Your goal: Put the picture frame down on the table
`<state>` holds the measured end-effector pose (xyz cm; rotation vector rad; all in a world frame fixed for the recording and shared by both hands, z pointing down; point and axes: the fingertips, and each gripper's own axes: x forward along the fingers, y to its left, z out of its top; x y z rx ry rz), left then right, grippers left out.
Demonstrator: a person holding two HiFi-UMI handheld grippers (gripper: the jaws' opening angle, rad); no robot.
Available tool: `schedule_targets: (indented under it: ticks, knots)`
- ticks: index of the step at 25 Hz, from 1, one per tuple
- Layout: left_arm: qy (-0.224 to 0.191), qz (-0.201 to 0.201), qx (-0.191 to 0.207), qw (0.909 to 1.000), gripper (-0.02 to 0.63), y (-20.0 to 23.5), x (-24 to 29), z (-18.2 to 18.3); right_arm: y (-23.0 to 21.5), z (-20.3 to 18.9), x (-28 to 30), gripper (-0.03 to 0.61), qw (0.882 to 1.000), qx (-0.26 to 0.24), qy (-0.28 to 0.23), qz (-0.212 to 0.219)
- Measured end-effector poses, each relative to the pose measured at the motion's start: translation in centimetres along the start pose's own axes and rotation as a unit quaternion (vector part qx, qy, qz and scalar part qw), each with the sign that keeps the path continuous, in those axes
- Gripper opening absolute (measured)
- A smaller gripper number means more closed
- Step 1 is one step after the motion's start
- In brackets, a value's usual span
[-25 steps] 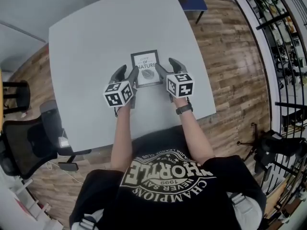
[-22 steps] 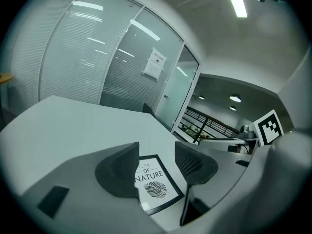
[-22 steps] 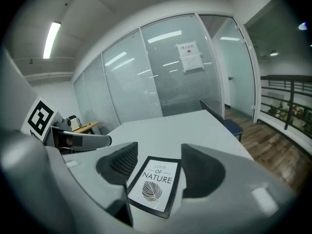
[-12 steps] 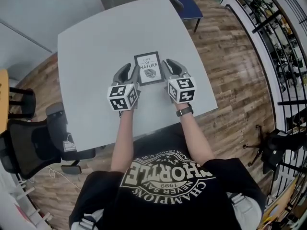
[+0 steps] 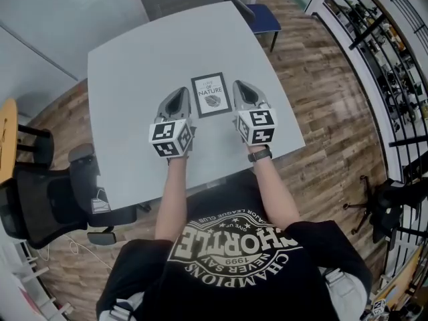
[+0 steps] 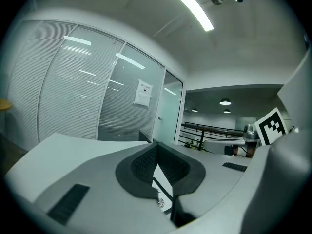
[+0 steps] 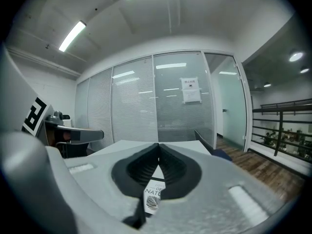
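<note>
Black-edged picture frame [image 5: 211, 95]: lies flat and face up on the grey surface [image 5: 134, 65]. The white print inside carries the word NATURE and a small leaf-like motif. Nothing grips it.
Frame's place: near the middle of the surface, between my two claws, its lower short edge towards me.
Left claw [image 5: 179, 95]: just beside the frame's left edge, jaws brought together tip to tip with nothing between them. Through the hollow under its pads, a corner of the frame shows on the surface below.
Right claw [image 5: 239, 87]: just beside the frame's right edge, jaws likewise closed on nothing. The print shows below its pads.
Contact: from above, both claws seem to stand slightly apart from the frame, though I cannot be sure.
Marker cubes [image 5: 170, 139]: one on each claw, nearer to me than the jaws.
Right wrist: a dark watch [image 5: 257, 155].
Around the surface: a blue chair [image 5: 264, 15] at the far edge, a black office chair [image 5: 33, 206] off to my left, wooden floor [image 5: 321, 92] all round, and a black railing [image 5: 388, 59] to my right.
Far side: glass walls [image 7: 131, 111] with blinds, and a paper notice [image 7: 190, 90] stuck on one pane.
</note>
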<state>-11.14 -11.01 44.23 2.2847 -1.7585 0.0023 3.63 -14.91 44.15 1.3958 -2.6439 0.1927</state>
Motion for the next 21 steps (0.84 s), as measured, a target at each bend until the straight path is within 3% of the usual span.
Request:
schedule_targets:
  ticks: [13, 21]
  knots:
    - [-0.015, -0.003, -0.004, 0.9999, 0.006, 0.4, -1.1, 1.4, 1.4, 1.7, -0.2, -0.002, 1.0, -0.025, -0.005, -0.001]
    - [0.002, 0.003, -0.021, 0.9998, 0.006, 1.0, -0.2, 0.4, 0.7, 0.9, 0.0, -0.002, 0.999, -0.032, 0.012, -0.005]
